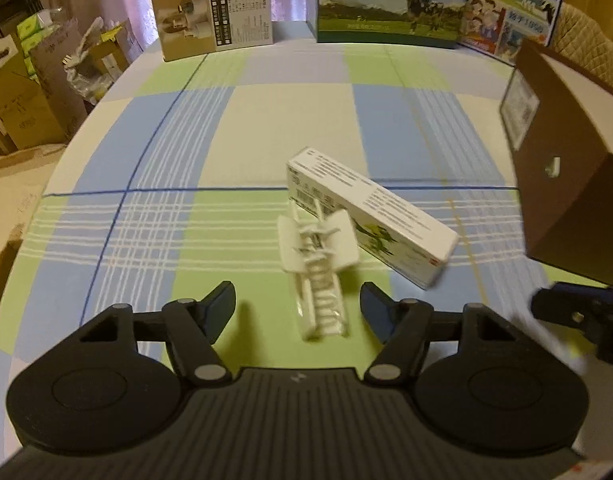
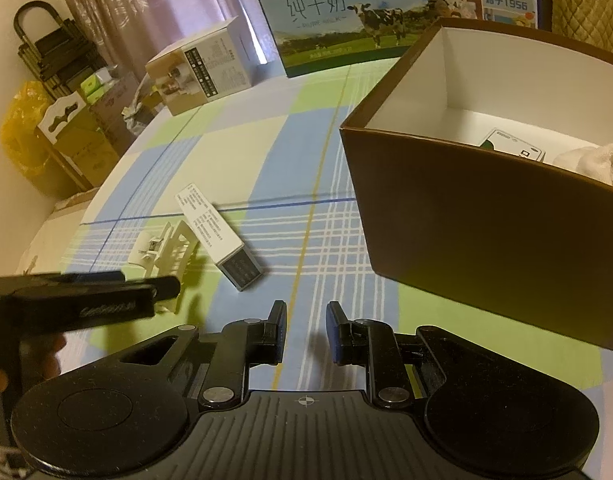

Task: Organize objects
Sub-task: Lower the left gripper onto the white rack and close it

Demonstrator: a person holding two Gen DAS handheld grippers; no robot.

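Hair clip [image 1: 320,276] on tablecloth, just ahead of left gripper [image 1: 297,304], fingers spread wide, empty.

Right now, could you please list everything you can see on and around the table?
Hair claw clip: one, white, between the left tongs' fingers.
Slim carton: one, white, touching the clip.
Storage box: one, brown, open, right side.
Small packet: one, white, inside box.
Cloth: one, white, inside box.
Milk cartons: two, far edge.
Beige box: one, far left.
Left tongs: open.
Right tongs: open.
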